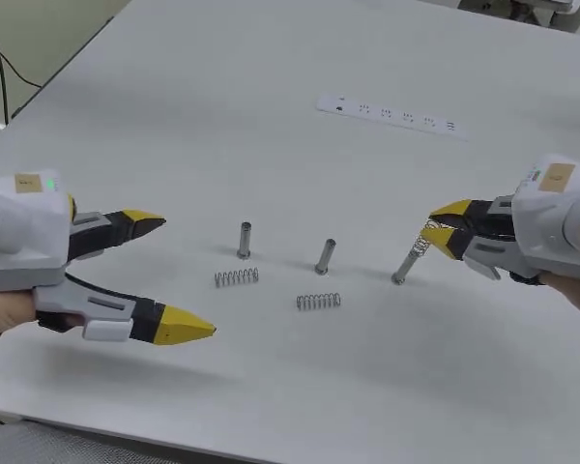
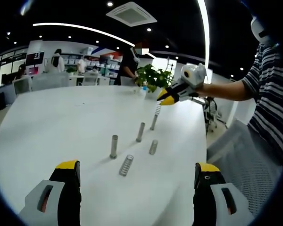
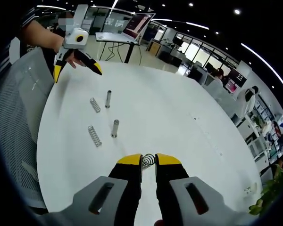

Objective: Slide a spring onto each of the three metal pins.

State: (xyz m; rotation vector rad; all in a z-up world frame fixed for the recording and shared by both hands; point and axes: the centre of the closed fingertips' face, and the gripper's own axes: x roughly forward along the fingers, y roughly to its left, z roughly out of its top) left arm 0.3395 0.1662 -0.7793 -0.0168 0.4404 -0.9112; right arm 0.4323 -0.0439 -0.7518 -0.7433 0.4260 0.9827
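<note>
The right pin [image 1: 407,264] stood leaning on the table [image 1: 271,97], and the held spring [image 1: 422,246] sat over its top end, right between the tips of the right gripper [image 3: 148,164]. From where I watched, that gripper's jaws were almost together, pinched on the held spring's coils, with only a narrow gap left between the yellow tips. I could not tell how far down the pin the spring had gone. The right hand [image 1: 572,290] came in from the right edge, low over the table, with the gripper pointing left toward the pin.

The middle pin [image 1: 325,256] and the left pin [image 1: 245,239] stood upright and bare, in a row with the right one. One loose spring [image 1: 237,277] lay flat just in front of the left pin, and the other loose spring [image 1: 318,302] lay flat in front of the middle pin.

The left gripper [image 1: 186,276] hung above the table to the left of the left pin, clear of everything. Its jaws were spread wide with nothing between them, and its tips pointed right toward the pins. The left hand [image 1: 2,311] held it from the left edge. A power strip [image 1: 391,116] lay farther back on the table.
</note>
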